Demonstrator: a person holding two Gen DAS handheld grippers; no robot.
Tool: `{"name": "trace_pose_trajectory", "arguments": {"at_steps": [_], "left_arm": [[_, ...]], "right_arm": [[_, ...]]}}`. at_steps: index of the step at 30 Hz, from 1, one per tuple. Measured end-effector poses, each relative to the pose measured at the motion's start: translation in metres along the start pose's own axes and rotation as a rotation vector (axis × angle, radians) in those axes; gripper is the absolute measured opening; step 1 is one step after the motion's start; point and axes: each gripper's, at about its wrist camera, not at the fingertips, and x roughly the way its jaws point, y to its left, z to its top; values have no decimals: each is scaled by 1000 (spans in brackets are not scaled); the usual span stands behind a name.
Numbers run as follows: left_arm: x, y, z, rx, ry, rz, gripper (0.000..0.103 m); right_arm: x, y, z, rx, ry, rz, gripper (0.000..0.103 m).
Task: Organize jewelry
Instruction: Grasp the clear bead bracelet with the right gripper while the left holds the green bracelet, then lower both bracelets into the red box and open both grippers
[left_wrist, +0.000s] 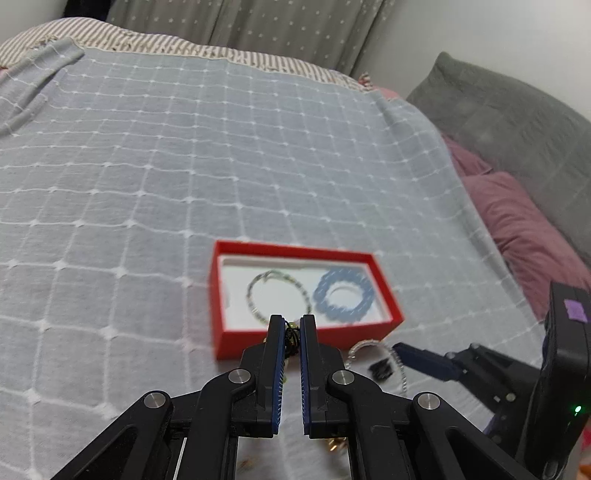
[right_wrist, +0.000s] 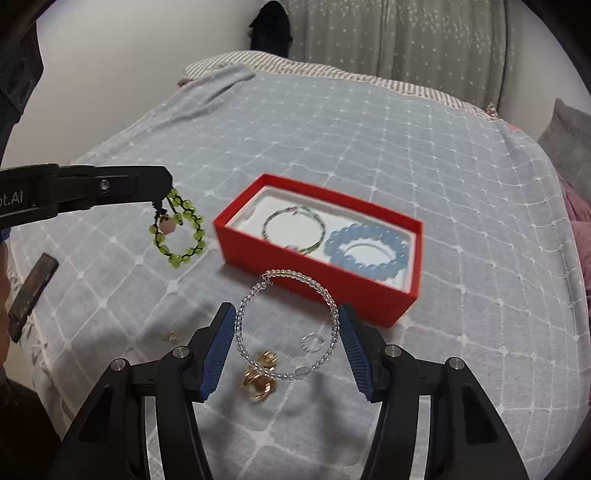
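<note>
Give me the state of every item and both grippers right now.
Left gripper: shut on green bracelet, held off the bed.
Right gripper: open around clear bracelet on the bed.
Red box: open, holds silver bracelet and blue bracelet.
Gold pieces: loose on the bed.

My right gripper (right_wrist: 287, 347) is wide open over the grey checked blanket (right_wrist: 369, 147), fingers either side of the clear bead bracelet (right_wrist: 334, 314) lying flat there. A couple of gold rings (right_wrist: 258, 380) sit at its near edge, with a small clear ring (right_wrist: 312, 341) inside the loop. Just past it is the red box (right_wrist: 314, 284), silver bangle (right_wrist: 295, 232) and blue bead bracelet (right_wrist: 369, 247) side by side inside. Off to the left, my left gripper (right_wrist: 162, 201) dangles the green bead bracelet (right_wrist: 181, 232) clear of the blanket.
</note>
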Motion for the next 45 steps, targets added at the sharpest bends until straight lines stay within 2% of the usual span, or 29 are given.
{"name": "trace_pose_trajectory", "arguments": {"at_steps": [9,12,14,17,21,29,30,34,38,40,45], "left_arm": [[47,-16,24,-60,-4,-129,2],[67,-13,25,-78,3,-143,2],[78,-8,25,-87,18,-121,2],[88,1,26,-74,29,-39,2],[94,15,22,-75,42,26,2],[97,24,22,-74,52,66,4],[96,23,22,-72,54,72,7],[88,20,22,-55,44,90,32],[76,17,20,-38,39,117,43],[69,17,17,-32,40,133,54],[53,16,3,0,61,179,73]], "right_arm": [[3,-42,23,72,-32,-41,60],[6,-54,31,99,-38,-39,60],[10,-60,35,107,-41,-43,60],[21,-64,40,114,-33,-36,60],[41,-63,45,99,-15,-35,60],[65,-59,47,71,12,-33,62],[65,-60,47,77,14,-28,63],[57,-64,49,93,2,-12,66],[40,-69,51,105,-23,-2,67],[31,-73,48,118,-30,-3,67],[9,-85,32,173,-19,-11,68]]}}
